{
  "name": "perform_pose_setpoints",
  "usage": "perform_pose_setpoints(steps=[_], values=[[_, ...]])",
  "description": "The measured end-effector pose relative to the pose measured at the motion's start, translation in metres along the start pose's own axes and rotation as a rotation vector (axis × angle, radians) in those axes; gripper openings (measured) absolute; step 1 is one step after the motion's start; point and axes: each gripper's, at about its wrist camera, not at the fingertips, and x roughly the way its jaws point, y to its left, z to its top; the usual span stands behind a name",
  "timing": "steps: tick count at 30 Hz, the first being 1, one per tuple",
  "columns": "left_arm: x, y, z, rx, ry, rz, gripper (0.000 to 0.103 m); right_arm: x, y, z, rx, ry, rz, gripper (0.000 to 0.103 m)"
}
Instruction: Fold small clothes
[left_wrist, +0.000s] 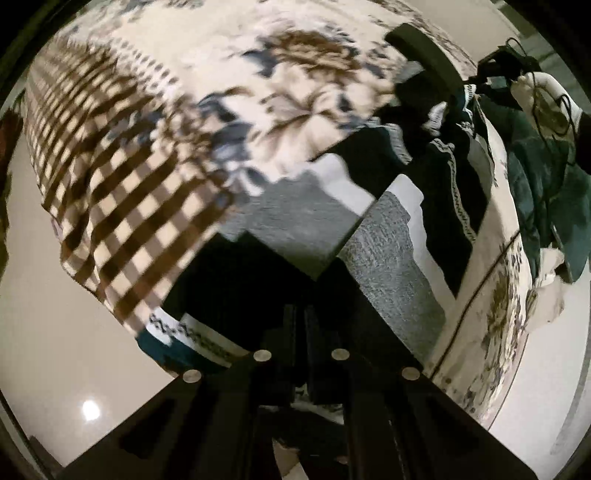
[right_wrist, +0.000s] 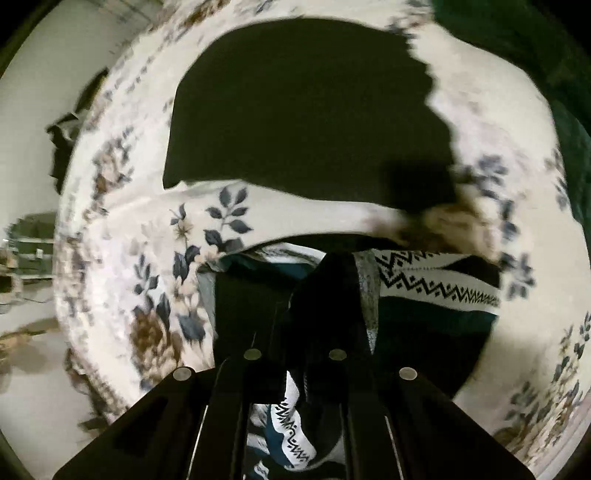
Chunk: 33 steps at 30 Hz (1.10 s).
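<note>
A small knitted sweater (left_wrist: 399, 258) with grey, white, black and teal bands and a zigzag trim lies on a floral-cloth table (left_wrist: 303, 96). My left gripper (left_wrist: 300, 317) is shut on the sweater's dark edge near the table's edge. The other gripper shows at the far end of the sweater in this view (left_wrist: 424, 55). In the right wrist view my right gripper (right_wrist: 295, 306) is shut on the sweater (right_wrist: 436, 288), with cloth bunched between its fingers. A black garment (right_wrist: 303, 110) lies flat beyond it.
A brown checked cloth (left_wrist: 122, 192) lies on the table's left part. A dark teal garment (left_wrist: 546, 192) and cables sit at the right edge. Pale floor (left_wrist: 55, 332) surrounds the table. Dark green fabric (right_wrist: 517, 44) fills the right view's upper right.
</note>
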Motion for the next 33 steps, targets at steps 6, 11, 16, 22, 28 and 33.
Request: perform_pose_setpoints(steps=[6,11,16,22,28,33], values=[[0.011,0.036,0.010,-0.042,0.032,-0.043,0.002,0.057,0.052,0.011,-0.003,0.036,-0.131,0.006],[0.009,0.060,0.018,-0.062,0.040,-0.046,0.000,0.071,0.073,0.011,0.036,0.038,-0.185,0.006],[0.003,0.077,0.027,-0.080,0.022,-0.113,0.000,0.070,0.076,0.014,0.033,0.053,-0.177,0.008],[0.008,0.059,0.032,0.002,0.087,-0.199,0.030,0.069,0.070,-0.012,-0.053,0.106,-0.083,0.057],[0.051,0.006,0.015,0.176,0.195,-0.110,0.055,0.074,0.052,-0.036,-0.104,0.112,-0.119,0.057],[0.043,-0.008,0.002,0.223,0.089,-0.004,0.005,0.072,0.043,-0.035,-0.079,0.068,-0.141,0.042]])
